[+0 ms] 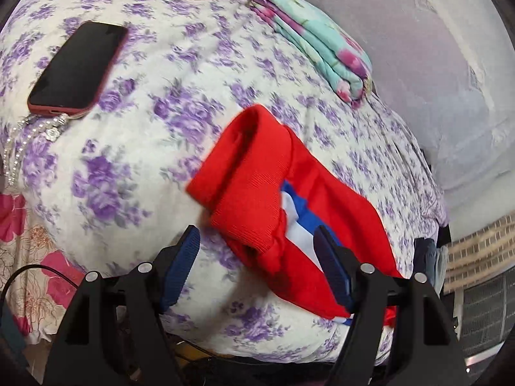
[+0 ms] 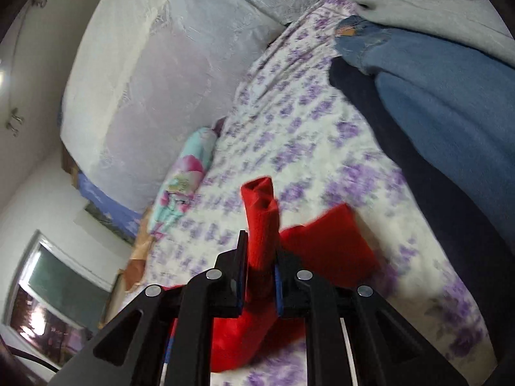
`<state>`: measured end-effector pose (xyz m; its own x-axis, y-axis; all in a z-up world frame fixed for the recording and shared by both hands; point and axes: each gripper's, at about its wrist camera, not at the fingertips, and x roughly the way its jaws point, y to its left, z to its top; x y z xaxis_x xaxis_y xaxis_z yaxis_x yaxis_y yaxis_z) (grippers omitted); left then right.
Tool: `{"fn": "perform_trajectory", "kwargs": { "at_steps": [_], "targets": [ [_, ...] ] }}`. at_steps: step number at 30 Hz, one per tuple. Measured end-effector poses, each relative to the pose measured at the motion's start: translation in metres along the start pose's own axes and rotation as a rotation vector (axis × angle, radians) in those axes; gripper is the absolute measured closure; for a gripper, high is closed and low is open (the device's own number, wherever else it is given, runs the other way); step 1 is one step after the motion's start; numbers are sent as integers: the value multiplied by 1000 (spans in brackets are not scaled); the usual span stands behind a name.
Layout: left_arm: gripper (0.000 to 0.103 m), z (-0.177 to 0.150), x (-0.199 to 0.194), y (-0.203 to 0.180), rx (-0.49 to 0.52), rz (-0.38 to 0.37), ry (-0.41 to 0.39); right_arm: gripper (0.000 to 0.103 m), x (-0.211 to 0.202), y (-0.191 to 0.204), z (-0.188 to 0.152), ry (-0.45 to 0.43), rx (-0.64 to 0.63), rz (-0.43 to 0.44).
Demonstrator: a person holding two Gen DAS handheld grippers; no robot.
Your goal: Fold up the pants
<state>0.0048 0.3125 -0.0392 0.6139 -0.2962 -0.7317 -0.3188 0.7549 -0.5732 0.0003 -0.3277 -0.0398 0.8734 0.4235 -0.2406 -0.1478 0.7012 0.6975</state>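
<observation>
Red pants (image 1: 257,193) lie partly folded on a bed covered by a purple-flowered quilt (image 1: 154,148), with a phone (image 1: 79,69) at ten o'clock and a folded floral blanket (image 1: 318,41) at one o'clock. The left gripper (image 1: 256,257) hangs open above the pants; the right gripper (image 2: 260,276) is clamped on a raised red pant leg (image 2: 260,222). Jeans (image 2: 434,103) lie at two o'clock in the right view, a pale upholstered headboard (image 2: 154,80) beyond.

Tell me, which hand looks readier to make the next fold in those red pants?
Right, probably. The right tool is already shut on the pants, lifting a red leg end. The left tool is open, with the pants only lying between its fingers.
</observation>
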Motion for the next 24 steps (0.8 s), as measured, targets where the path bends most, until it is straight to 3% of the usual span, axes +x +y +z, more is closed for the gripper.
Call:
{"fn": "perform_trajectory", "kwargs": {
  "at_steps": [3, 4, 5, 6, 7, 9, 12, 14, 17, 18, 19, 21, 24],
  "targets": [
    [35, 0, 4, -8, 5, -20, 21, 89, -6, 18, 13, -28, 2, 136],
    [35, 0, 3, -11, 16, -20, 21, 89, -15, 26, 18, -69, -12, 217],
    [35, -1, 3, -19, 37, -21, 19, 89, -24, 30, 20, -116, -39, 243],
    [35, -2, 4, -24, 53, -26, 21, 89, -31, 33, 22, -158, -71, 226],
    [35, -2, 7, -27, 59, -27, 32, 89, -30, 30, 23, -166, -90, 151],
    [36, -5, 14, -28, 56, -14, 56, 89, -10, 8, 19, -72, -48, -1],
    [36, -8, 17, -34, 77, -3, 66, 89, 8, -18, 2, -3, -21, -113],
    [40, -4, 18, -36, 77, 10, 56, 89, 10, -30, -6, 1, -3, -116],
    [59, 6, 24, -34, 65, 21, 48, 89, 7, -33, -10, -3, 1, -98],
    [79, 9, 27, -33, 59, 21, 49, 89, 6, -31, -9, -3, -7, -95],
    [90, 12, 28, -32, 55, 15, 46, 89, 5, -28, -8, -4, -13, -90],
    [91, 15, 25, -32, 55, 13, 22, 89, 7, -28, -5, -2, -17, -79],
    [92, 19, 7, -36, 74, 11, -59, 89, 0, -20, 5, -36, -26, 10]
  ]
}}
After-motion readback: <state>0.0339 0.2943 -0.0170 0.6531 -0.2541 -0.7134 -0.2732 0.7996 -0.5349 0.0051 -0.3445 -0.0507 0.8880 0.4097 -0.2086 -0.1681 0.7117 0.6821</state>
